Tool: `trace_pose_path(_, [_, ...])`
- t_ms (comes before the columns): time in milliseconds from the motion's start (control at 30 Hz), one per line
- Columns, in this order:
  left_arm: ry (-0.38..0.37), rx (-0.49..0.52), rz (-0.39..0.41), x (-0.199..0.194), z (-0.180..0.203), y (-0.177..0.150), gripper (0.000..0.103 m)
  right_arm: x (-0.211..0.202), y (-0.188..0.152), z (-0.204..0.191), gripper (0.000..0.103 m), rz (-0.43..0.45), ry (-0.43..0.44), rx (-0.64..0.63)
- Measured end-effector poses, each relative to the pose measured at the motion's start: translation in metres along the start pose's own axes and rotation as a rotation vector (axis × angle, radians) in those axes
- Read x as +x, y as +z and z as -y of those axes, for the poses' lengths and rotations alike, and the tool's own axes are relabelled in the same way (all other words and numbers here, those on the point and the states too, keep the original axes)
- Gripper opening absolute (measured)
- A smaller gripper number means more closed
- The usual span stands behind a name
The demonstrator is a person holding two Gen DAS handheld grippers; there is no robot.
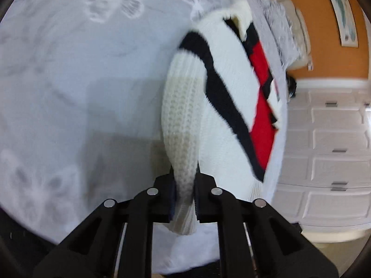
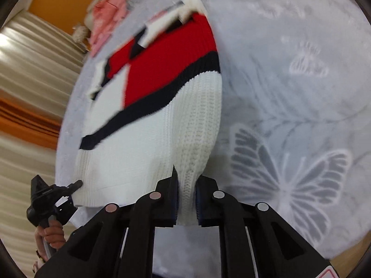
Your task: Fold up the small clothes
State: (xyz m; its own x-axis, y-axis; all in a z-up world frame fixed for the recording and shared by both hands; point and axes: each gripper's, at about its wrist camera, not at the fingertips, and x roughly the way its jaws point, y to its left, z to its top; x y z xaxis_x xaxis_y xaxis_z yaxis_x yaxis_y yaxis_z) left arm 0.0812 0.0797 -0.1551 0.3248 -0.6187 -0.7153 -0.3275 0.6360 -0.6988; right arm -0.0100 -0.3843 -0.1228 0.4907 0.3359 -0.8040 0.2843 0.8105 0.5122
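A small knit sweater (image 1: 222, 106), white with black stripes and red panels, lies on a grey bedspread (image 1: 81, 81) printed with butterflies. My left gripper (image 1: 184, 197) is shut on the sweater's white ribbed hem, lifting one corner. My right gripper (image 2: 186, 201) is shut on the other corner of the same hem (image 2: 189, 185). The sweater (image 2: 162, 88) stretches away from both grippers, collar at the far end. The left gripper also shows in the right wrist view (image 2: 76, 184), at the hem's left corner, held by a hand.
Pink clothes (image 2: 109, 16) lie at the far end of the bed. White drawers (image 1: 329, 143) stand beside the bed under an orange wall. Striped curtains (image 2: 30, 74) hang on the other side. The bedspread (image 2: 301, 92) extends wide to the right.
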Motion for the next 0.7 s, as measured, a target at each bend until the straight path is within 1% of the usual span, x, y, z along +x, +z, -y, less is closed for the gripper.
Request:
trace_pose_path(67, [-0.017, 0.034, 0.024, -0.024, 0.008, -0.009, 0.01, -0.022, -0.006, -0.005, 0.01, 0.022, 0.015, -0.018])
trace_pose_path(167, [-0.053, 0.081, 0.027, -0.061, 0.017, -0.028, 0.01, -0.064, -0.027, -0.003, 0.01, 0.036, 0.036, -0.045])
trace_pose_path(233, [-0.056, 0.113, 0.019, -0.083, 0.022, -0.046, 0.01, -0.09, -0.051, 0.0, 0.01, 0.025, 0.038, -0.063])
trace_pose_path(300, [-0.04, 0.17, 0.004, -0.107, 0.024, -0.071, 0.01, -0.105, -0.073, 0.003, 0.01, 0.006, 0.043, -0.065])
trace_pose_path(333, [-0.033, 0.187, -0.002, -0.116, 0.024, -0.08, 0.01, -0.117, -0.092, 0.004, 0.01, -0.007, 0.038, -0.071])
trace_pose_path(433, [-0.003, 0.23, -0.032, -0.147, 0.013, -0.117, 0.01, -0.145, -0.134, 0.011, 0.01, -0.031, 0.045, -0.058])
trace_pose_path(467, [0.007, 0.23, -0.047, -0.157, 0.007, -0.13, 0.01, -0.155, -0.15, 0.011, 0.01, -0.041, 0.05, -0.048])
trace_pose_path(500, [0.018, 0.226, -0.063, -0.168, 0.0, -0.147, 0.01, -0.162, -0.159, 0.01, 0.011, -0.044, 0.052, -0.048])
trace_pose_path(533, [0.023, 0.224, -0.071, -0.175, -0.001, -0.154, 0.01, -0.17, -0.167, 0.009, 0.011, -0.045, 0.049, -0.051])
trace_pose_path(600, [0.04, 0.236, -0.074, -0.189, -0.001, -0.17, 0.01, -0.184, -0.169, 0.003, 0.011, -0.019, 0.054, -0.064])
trace_pose_path(633, [0.046, 0.252, -0.071, -0.195, 0.004, -0.175, 0.01, -0.19, -0.161, -0.001, 0.011, 0.005, 0.064, -0.071])
trace_pose_path(700, [0.041, 0.292, -0.053, -0.204, 0.02, -0.175, 0.01, -0.199, -0.125, -0.008, 0.011, 0.081, 0.098, -0.093])
